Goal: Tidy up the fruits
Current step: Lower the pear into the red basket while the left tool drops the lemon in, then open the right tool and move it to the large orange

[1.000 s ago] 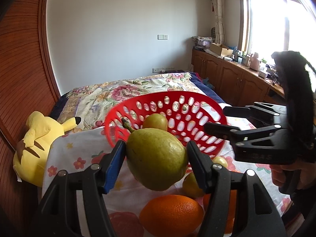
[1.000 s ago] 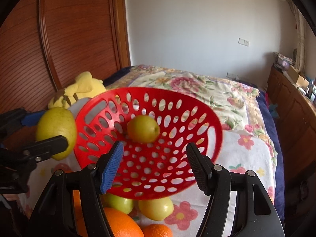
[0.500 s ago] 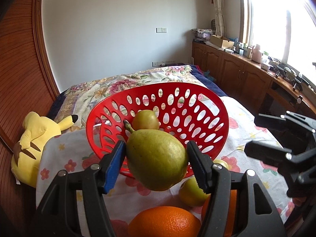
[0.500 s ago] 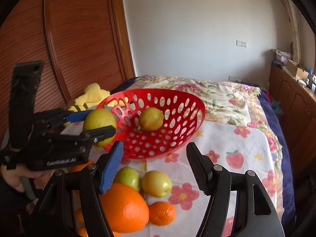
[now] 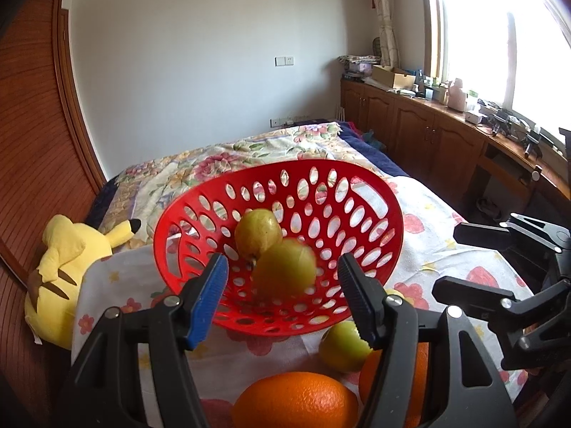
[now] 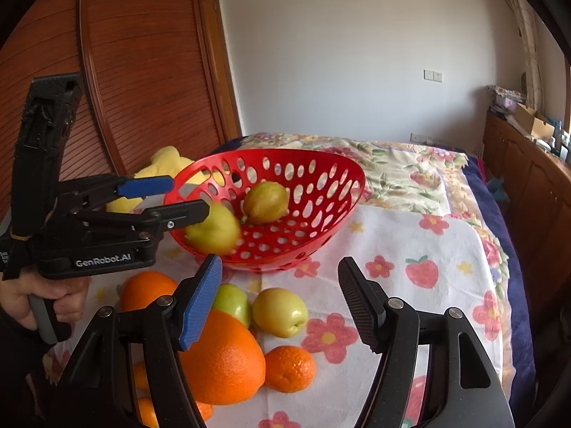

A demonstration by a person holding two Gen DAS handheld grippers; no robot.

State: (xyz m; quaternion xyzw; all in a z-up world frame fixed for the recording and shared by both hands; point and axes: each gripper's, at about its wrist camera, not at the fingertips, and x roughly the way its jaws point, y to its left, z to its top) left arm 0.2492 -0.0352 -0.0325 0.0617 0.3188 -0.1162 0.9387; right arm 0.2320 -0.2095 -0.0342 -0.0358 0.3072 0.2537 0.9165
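The left gripper (image 5: 282, 296) stands with its jaws spread wide and nothing between them. Beyond its tips, the blurred yellow-green pear (image 5: 285, 271) sits inside the perforated red plastic basket (image 5: 364, 192), free of both fingers. In the left wrist view its stem end points toward 10 o'clock, and its long axis runs from 10 to 4 o'clock. A second yellow-green pear (image 5: 257, 232) lies in the basket, touching the blurred one at its 11 o'clock side. In the right wrist view that second pear (image 6: 266, 202) has its long axis near level, from 9 to 3 o'clock, narrow end toward 9.

The right gripper (image 6: 280, 297) is also open and empty, above the flower-printed white cloth (image 6: 410, 249). Under and around its blue-padded finger (image 6: 200, 299) lie loose fruits: a large orange (image 6: 225, 360), a small tangerine (image 6: 291, 369) at the orange's 3 o'clock, a yellow-green apple (image 6: 280, 312) and a greener apple (image 6: 233, 303) just beside it. The basket stands at 12 o'clock from these fruits, tilted, its mouth facing the grippers. A yellow plush toy (image 5: 67, 267) lies at the basket's 9 o'clock.
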